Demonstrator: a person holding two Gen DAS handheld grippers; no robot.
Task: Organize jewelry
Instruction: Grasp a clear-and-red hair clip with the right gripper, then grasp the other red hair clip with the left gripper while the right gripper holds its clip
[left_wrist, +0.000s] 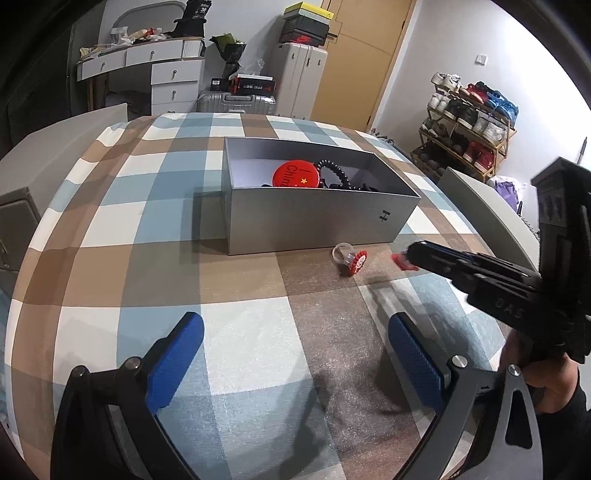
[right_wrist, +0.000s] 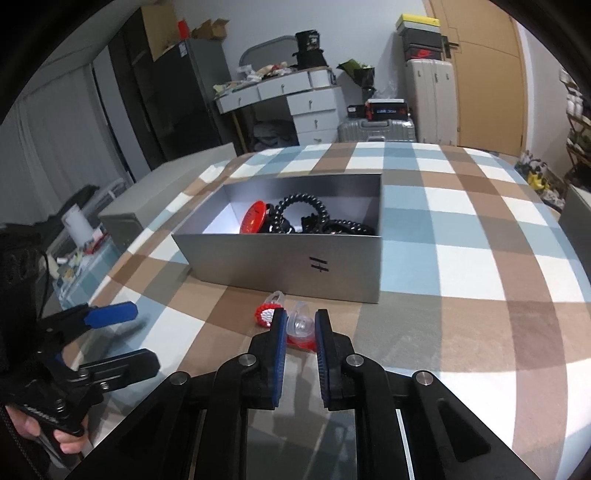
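- Grey box (right_wrist: 295, 266) sits open-topped on the checked tablecloth (right_wrist: 461, 258), long side facing both cameras, small black mark on its front wall.
- Inside the box: 1 red round badge (left_wrist: 295, 174) with white lettering and a yellow star, leaning toward the left half; black coiled bands (right_wrist: 303, 206) and other black bead-like pieces piled against the right half. Exact count of black pieces cannot be told. White floor of the box shows at the left end.
- Outside the box, just in front of its front wall: 2 rings, each with a clear band and a red top.
- Ring 1, the free ring (left_wrist: 351, 260), lies on the cloth, red-and-white flower face tilted toward the left wrist camera, clear band toward the box. Nothing touches it.
- Ring 2, the gripped ring (right_wrist: 301, 326), sits between the blue pads of the right gripper (right_wrist: 300, 325); jaws clenched on it, clear band up, red part low by the cloth. In the left wrist view only its red tip shows at the gripper's nose, blurred.
- The 2 rings are just beside each other, apart, free ring to the left in the right wrist view.
- Left gripper (left_wrist: 295, 354): jaws spread wide, nothing between the blue fingers (left_wrist: 177, 362), hovering over bare cloth nearer than the box and rings.
- A hand (right_wrist: 55, 439) holds the left gripper's handle at the lower left of the right wrist view.
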